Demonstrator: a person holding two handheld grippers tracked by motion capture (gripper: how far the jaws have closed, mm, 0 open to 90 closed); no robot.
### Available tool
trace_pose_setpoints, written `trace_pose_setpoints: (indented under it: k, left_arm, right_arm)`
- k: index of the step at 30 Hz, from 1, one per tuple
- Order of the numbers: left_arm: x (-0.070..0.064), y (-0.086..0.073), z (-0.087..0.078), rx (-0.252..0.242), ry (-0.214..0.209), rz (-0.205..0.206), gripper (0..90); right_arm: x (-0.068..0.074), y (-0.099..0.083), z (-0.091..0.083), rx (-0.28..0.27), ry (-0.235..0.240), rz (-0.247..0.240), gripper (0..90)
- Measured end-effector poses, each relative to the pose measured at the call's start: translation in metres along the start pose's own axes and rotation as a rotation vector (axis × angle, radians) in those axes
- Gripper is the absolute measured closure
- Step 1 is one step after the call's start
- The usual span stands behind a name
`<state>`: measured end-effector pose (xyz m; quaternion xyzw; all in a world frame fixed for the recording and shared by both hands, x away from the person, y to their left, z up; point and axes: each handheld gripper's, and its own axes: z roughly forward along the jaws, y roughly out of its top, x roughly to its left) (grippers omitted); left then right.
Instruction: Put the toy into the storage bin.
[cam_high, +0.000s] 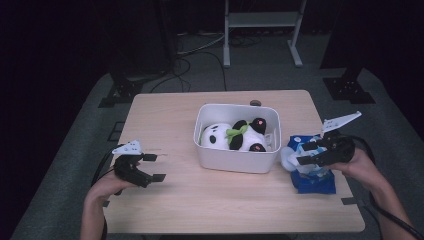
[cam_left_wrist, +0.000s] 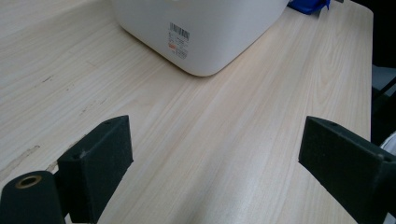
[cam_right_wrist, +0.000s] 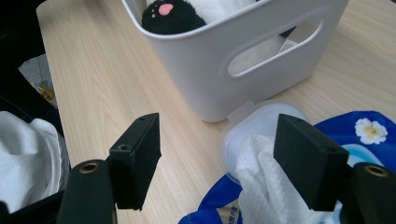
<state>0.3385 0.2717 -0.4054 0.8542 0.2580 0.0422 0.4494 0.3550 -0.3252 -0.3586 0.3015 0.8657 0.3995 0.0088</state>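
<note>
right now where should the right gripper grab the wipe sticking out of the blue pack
Grip the raised white wipe tuft poking from the open lid, coming down from above. It stands free of the blue pack, and the right gripper is open around it.

wipes pack (cam_right_wrist: 369, 135) cut off at frame edge, bin label (cam_left_wrist: 179, 40) print unreadable

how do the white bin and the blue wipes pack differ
The bin is a stiff white tub with a handle slot, standing mid-table; the wipes pack is a soft blue pouch with a flower print, lying flat at the bin's right. The bin holds a panda plush; the pack has its lid flipped open and a wipe sticking up under the right claw. Both rest on the table.
</note>
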Motion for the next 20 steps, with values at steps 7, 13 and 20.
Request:
trace_pose_setpoints:
  k: [7, 13, 20]
  left_arm:
    - [0.0, 0.0, 0.001, 0.005, -0.002, 0.005, 8.5]
    - [0.0, 0.0, 0.002, 0.01, -0.005, 0.002, 8.5]
    - [0.0, 0.0, 0.001, 0.011, -0.002, 0.007, 8.5]
  right_arm:
    - [0.002, -0.015, 0.001, -0.003, -0.006, 0.015, 30.5]
    - [0.002, -0.026, 0.003, -0.006, -0.001, 0.038, 30.5]
    - [0.004, -0.034, 0.006, 0.0, 0.007, 0.042, 30.2]
